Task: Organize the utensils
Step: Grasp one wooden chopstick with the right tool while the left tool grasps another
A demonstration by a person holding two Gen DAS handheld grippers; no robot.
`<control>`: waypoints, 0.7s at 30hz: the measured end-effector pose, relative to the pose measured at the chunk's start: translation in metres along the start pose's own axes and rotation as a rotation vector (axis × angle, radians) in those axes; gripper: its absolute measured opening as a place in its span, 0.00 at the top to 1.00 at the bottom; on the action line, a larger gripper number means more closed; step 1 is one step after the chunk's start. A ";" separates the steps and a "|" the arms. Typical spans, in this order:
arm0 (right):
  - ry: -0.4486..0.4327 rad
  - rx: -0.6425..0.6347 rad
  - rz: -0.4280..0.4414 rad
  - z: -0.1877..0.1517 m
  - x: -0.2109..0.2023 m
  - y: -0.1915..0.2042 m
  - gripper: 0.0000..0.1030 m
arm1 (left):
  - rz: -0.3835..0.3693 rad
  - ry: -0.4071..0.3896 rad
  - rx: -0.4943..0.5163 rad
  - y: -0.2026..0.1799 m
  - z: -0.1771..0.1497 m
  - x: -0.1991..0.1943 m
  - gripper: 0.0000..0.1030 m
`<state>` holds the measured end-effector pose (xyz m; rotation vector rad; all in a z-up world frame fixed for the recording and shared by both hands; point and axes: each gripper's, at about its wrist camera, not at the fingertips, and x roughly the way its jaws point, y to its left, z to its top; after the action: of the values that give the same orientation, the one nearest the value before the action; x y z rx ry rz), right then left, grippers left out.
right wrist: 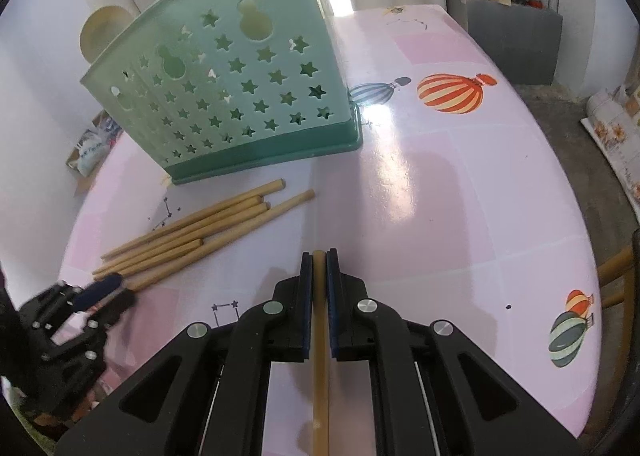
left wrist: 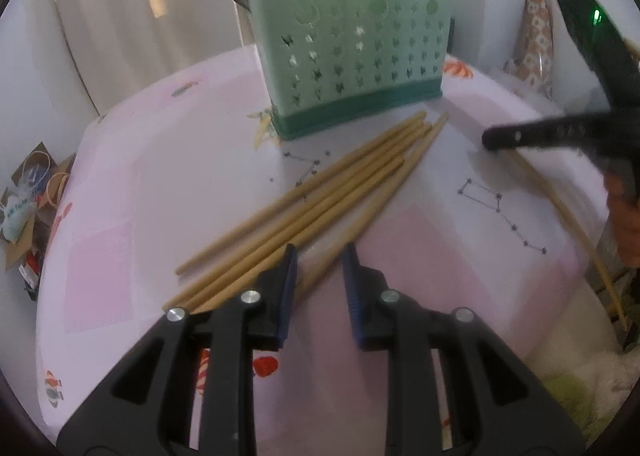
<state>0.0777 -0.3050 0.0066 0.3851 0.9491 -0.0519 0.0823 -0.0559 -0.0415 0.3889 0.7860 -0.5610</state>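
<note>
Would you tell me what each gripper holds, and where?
The right gripper clamps one chopstick near its end; the left gripper holds nothing.

green star-holed basket (right wrist: 240, 95); tan chopsticks (right wrist: 192, 240); pink table (right wrist: 440, 195)

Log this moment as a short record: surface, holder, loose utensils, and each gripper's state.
surface: pink table printed with hot-air balloons
holder: green plastic utensil basket with star cut-outs, upright on the table
loose utensils: five tan wooden chopsticks lying in front of the basket
left gripper: open, jaws straddling the near end of one loose chopstick
right gripper: shut on a single tan wooden chopstick
</note>
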 end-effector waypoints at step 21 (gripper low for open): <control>0.025 -0.044 0.085 -0.004 -0.002 0.003 0.87 | -0.283 0.146 -0.070 -0.034 0.047 0.018 0.84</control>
<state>0.0741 -0.3009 0.0070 0.3860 0.9562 0.0506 0.0978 -0.1132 -0.0284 0.2566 1.0069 -0.7729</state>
